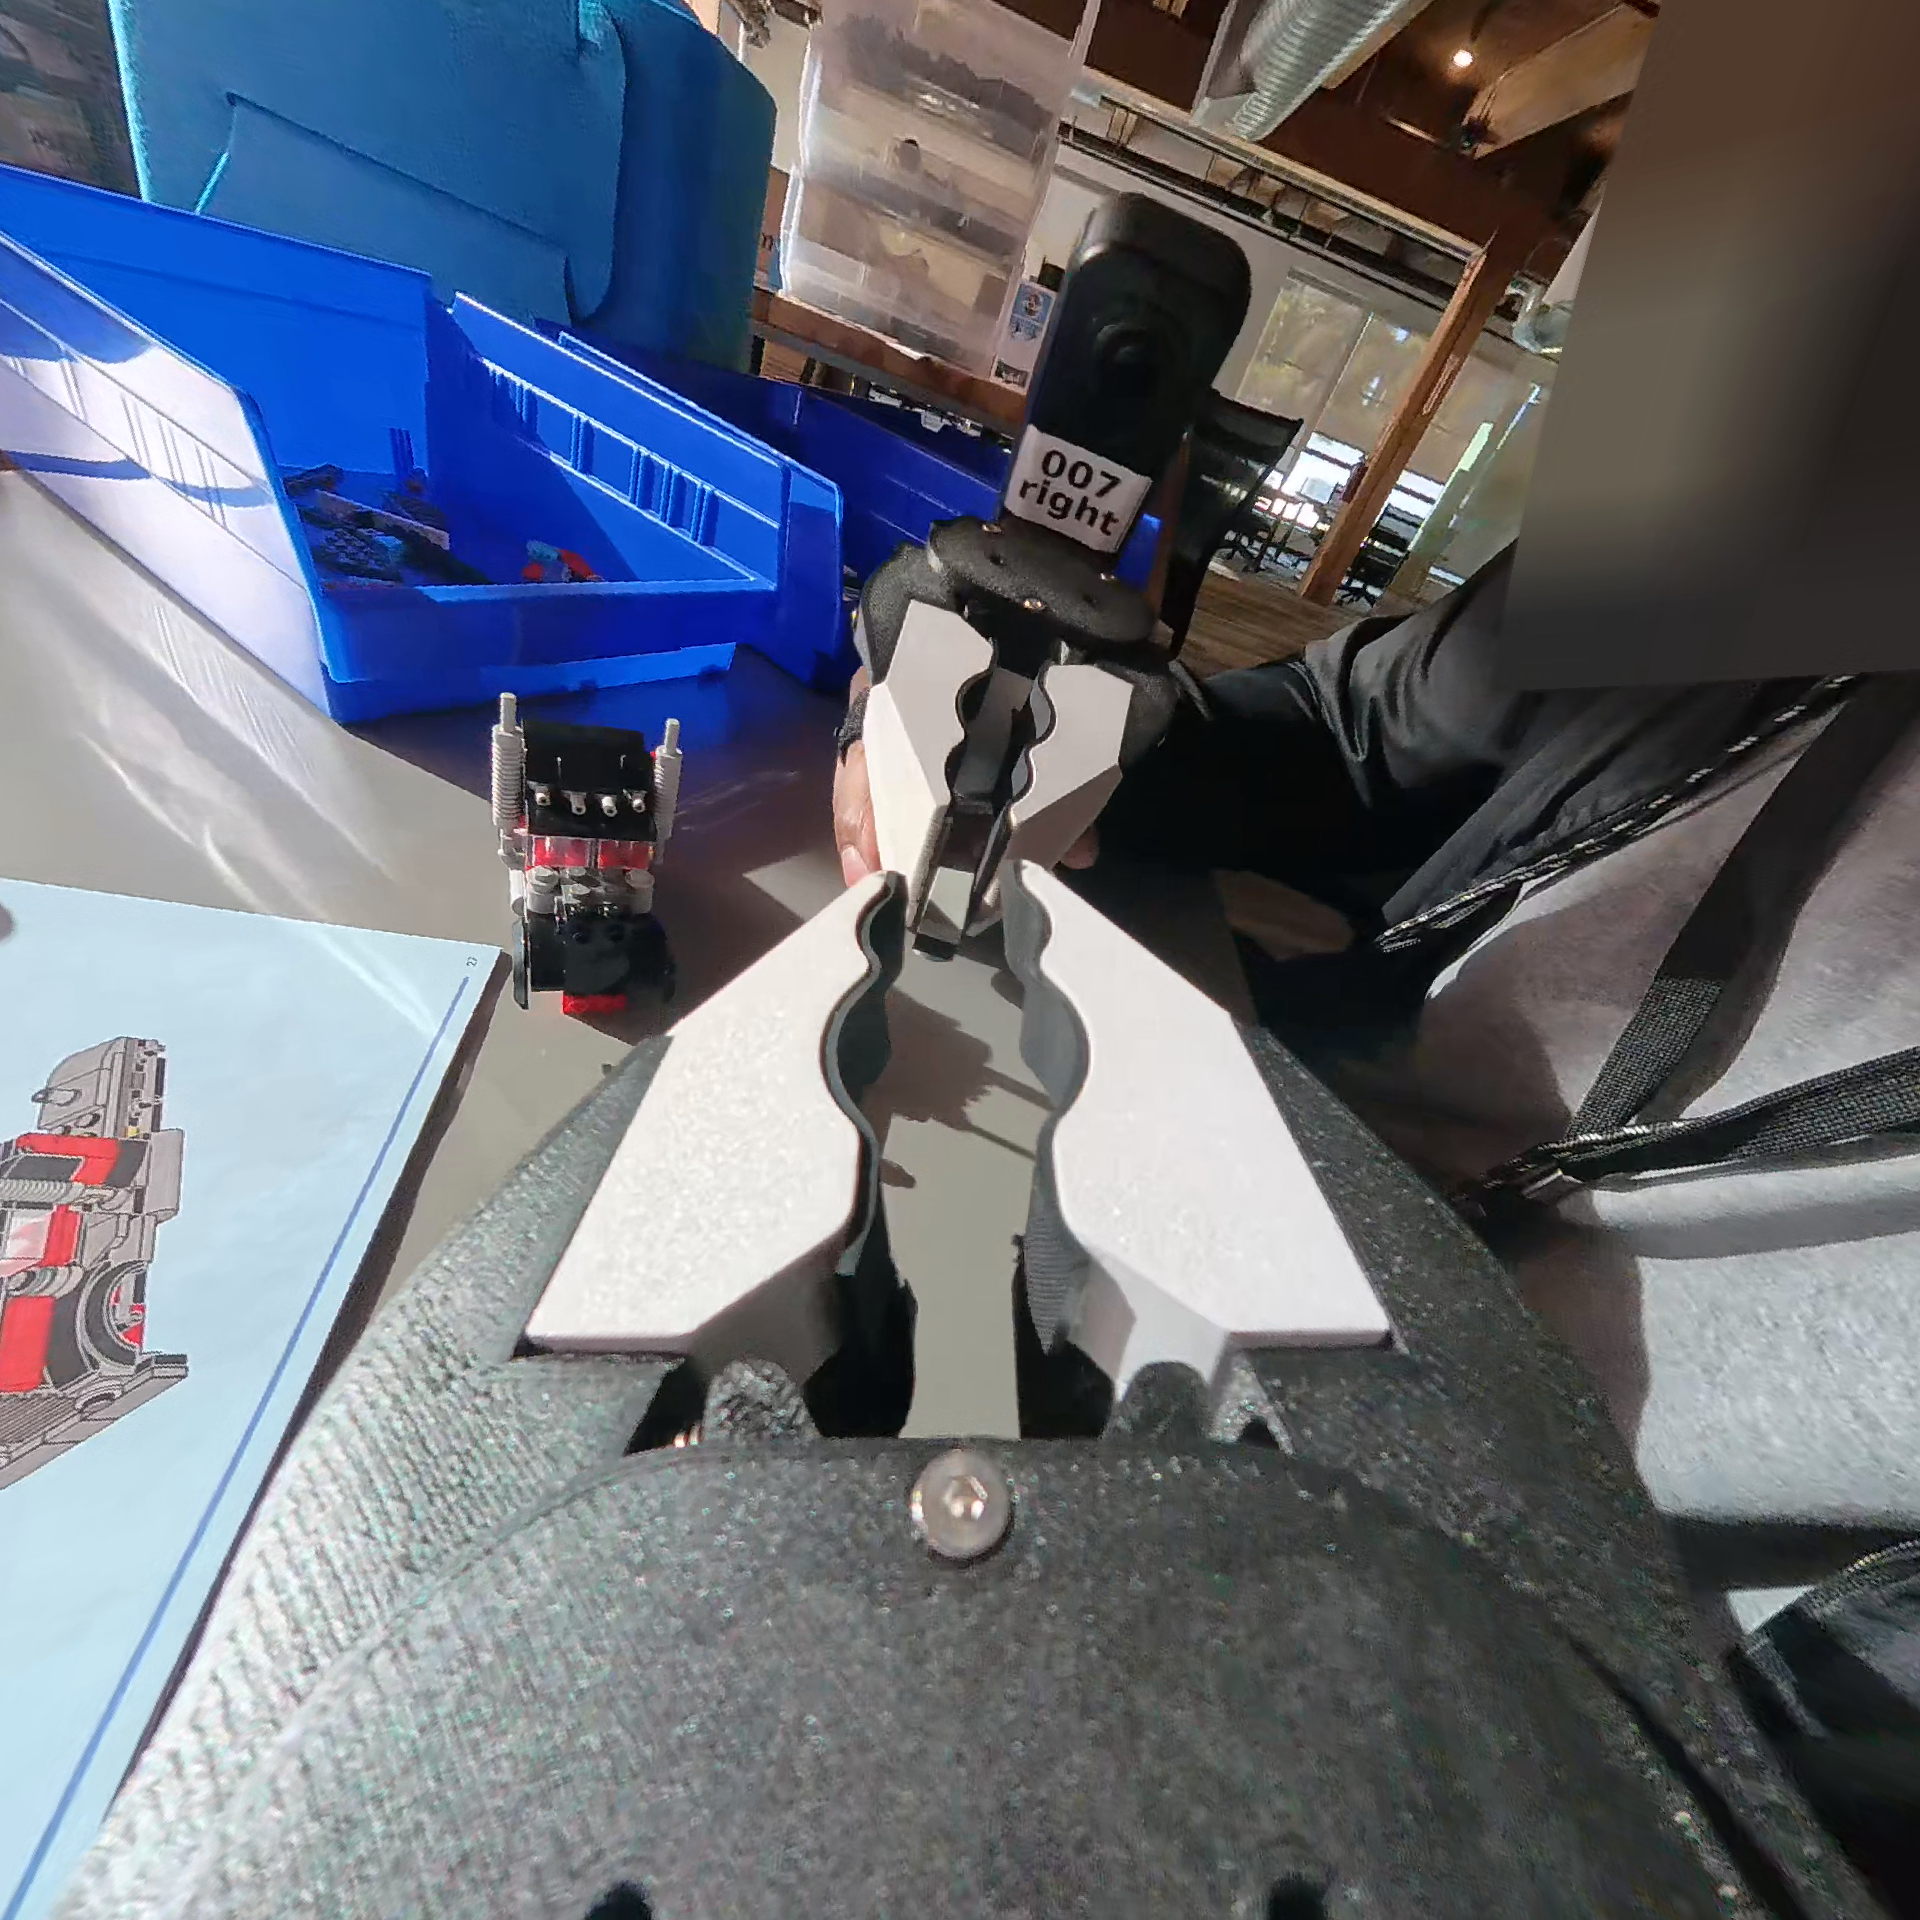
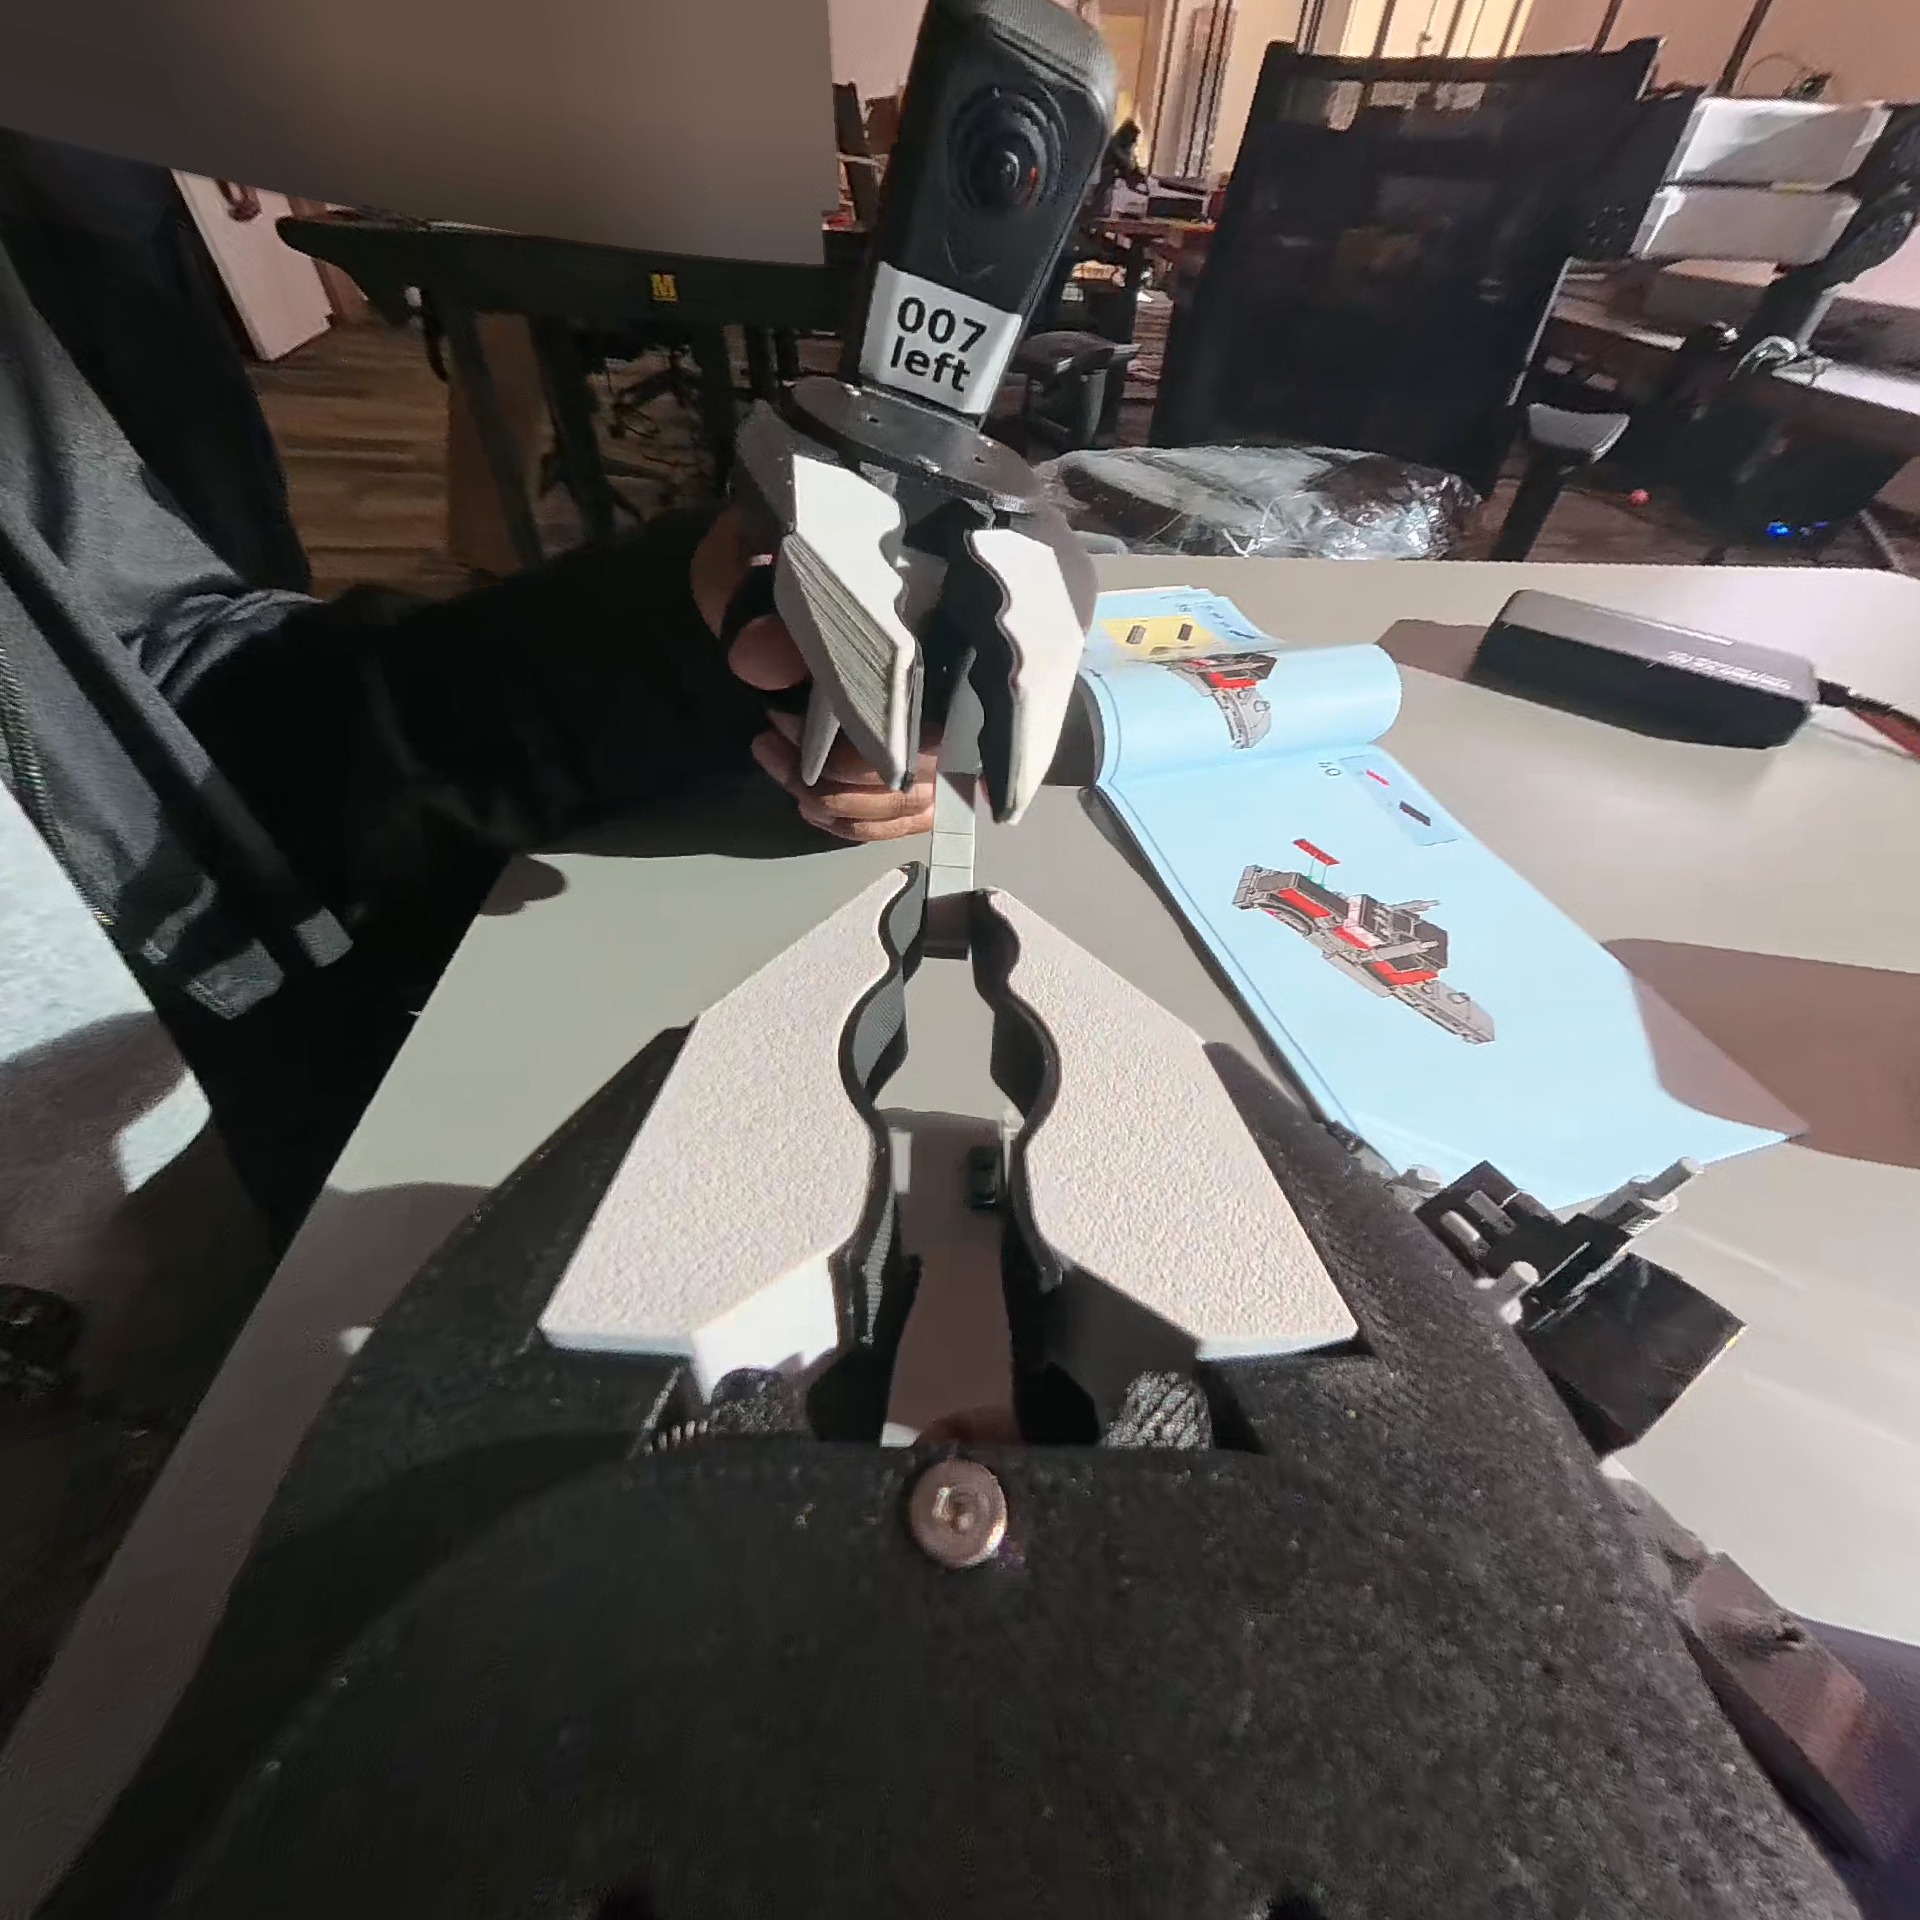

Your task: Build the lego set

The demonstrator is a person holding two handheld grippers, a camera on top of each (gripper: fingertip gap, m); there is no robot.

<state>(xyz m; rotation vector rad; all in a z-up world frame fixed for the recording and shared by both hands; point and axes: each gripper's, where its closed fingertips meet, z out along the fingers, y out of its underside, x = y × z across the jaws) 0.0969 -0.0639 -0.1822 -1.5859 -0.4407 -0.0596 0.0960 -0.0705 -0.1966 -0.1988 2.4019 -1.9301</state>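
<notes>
My right gripper (image 2: 951, 906) is shut on one end of a long thin grey Lego plate (image 2: 956, 842) and holds it above the grey table (image 2: 644, 935). The plate reaches up between the fingers of my left gripper (image 2: 961, 800), which faces it tip to tip. In the left wrist view my left gripper (image 1: 958, 888) stands a little open, its jaws narrowly apart around the plate's end (image 1: 940, 914), with the right gripper (image 1: 954, 904) right behind. A partly built black, red and grey truck model (image 1: 587, 862) stands on the table to the left.
An open light-blue instruction booklet (image 1: 208, 1195) lies left of the truck and shows in the right wrist view (image 2: 1351, 883). Blue parts bins (image 1: 520, 540) with loose pieces stand behind. A small black piece (image 2: 979, 1179) lies on the table. A black box (image 2: 1642, 665) sits far right. My two grippers' fingertips are within a few centimetres of each other.
</notes>
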